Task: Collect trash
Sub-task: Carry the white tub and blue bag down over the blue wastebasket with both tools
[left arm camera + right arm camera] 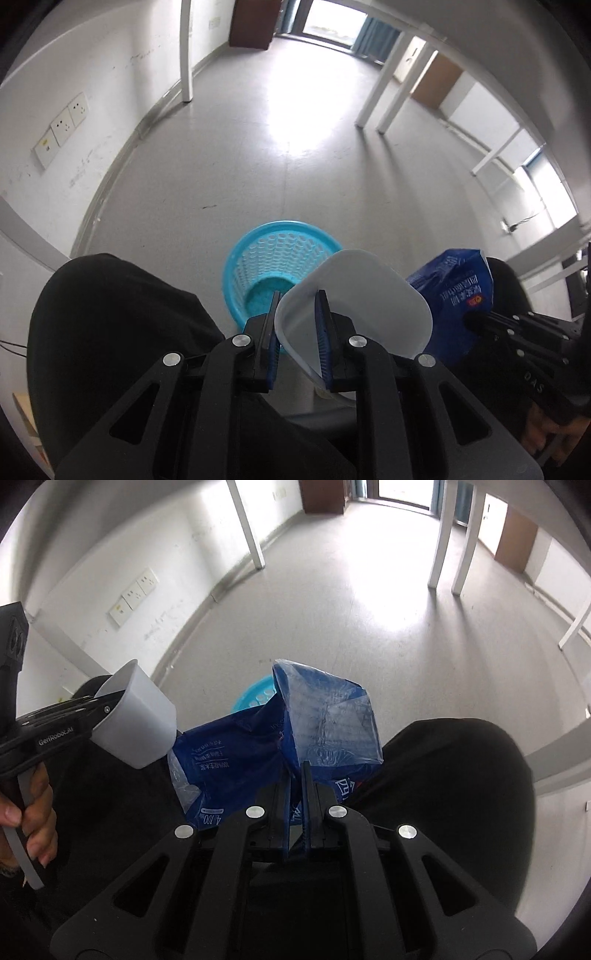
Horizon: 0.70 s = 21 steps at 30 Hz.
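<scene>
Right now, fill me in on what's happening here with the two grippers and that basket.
A person holds a gripper in each hand above a blue mesh basket that stands on the floor. The left gripper is shut on the rim of a white plastic cup, one finger inside and one outside. The right gripper is shut on a crumpled blue plastic wrapper. Both pieces of trash hang over the basket. Neither has been dropped in yet.

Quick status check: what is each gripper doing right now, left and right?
Left gripper: closed on the wall of the white plastic cup.
Right gripper: closed on the blue plastic bag.
</scene>
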{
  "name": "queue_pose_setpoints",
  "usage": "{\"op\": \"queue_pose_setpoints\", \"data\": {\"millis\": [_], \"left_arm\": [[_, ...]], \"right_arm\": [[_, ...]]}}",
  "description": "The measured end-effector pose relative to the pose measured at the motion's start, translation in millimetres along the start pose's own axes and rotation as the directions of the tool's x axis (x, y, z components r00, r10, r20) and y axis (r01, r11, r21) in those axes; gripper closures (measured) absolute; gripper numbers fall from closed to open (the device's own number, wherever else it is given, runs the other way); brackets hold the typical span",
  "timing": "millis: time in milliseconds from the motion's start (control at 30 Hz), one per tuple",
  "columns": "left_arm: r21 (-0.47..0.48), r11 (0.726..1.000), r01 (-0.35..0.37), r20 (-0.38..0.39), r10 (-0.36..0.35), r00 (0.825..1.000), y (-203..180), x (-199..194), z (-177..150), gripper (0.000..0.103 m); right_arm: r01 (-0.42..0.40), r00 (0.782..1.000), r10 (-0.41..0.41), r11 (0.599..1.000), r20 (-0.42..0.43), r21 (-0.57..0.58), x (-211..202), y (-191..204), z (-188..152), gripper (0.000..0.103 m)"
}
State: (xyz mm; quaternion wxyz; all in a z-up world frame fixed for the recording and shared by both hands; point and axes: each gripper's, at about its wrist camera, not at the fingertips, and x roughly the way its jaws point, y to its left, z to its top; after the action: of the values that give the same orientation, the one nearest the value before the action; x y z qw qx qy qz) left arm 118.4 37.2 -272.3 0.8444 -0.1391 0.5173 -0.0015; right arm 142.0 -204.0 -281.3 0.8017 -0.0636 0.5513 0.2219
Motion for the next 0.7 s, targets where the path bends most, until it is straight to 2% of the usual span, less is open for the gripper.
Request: {"op": "queue_pose_setpoints", "data": {"millis": [100,200,333,700], "left_arm": [[-0.004,0.999,-0.04,-0.028,0.04,0.999,5.8,24.6,5.5,0.087],[-0.041,0.997,-0.063,-0.096,0.059,0.994,11.1,46.7,14.0,0.087],[-0.07,0.994,-0.08,-0.106,0.072,0.992,17.8,67.0,26.4,0.087],[-0.15,0.984,-0.095,-0.218,0.061,0.974,26.9,121.6,39.0,0.087]], "right_arm": [[0.019,0.999,-0.02,1.0,-0.033,-0.02,14.1,2.6,10.1,0.099],[0.049,0.996,-0.051,0.998,-0.066,-0.036,33.4,4.1,18.4,0.099],[0.046,0.992,-0.048,0.999,-0.12,-0.02,59.4,1.0,28.6,0.099],[0.05,0.967,-0.034,0.997,-0.253,0.057,146.3,-15.1,59.9,0.099]]}}
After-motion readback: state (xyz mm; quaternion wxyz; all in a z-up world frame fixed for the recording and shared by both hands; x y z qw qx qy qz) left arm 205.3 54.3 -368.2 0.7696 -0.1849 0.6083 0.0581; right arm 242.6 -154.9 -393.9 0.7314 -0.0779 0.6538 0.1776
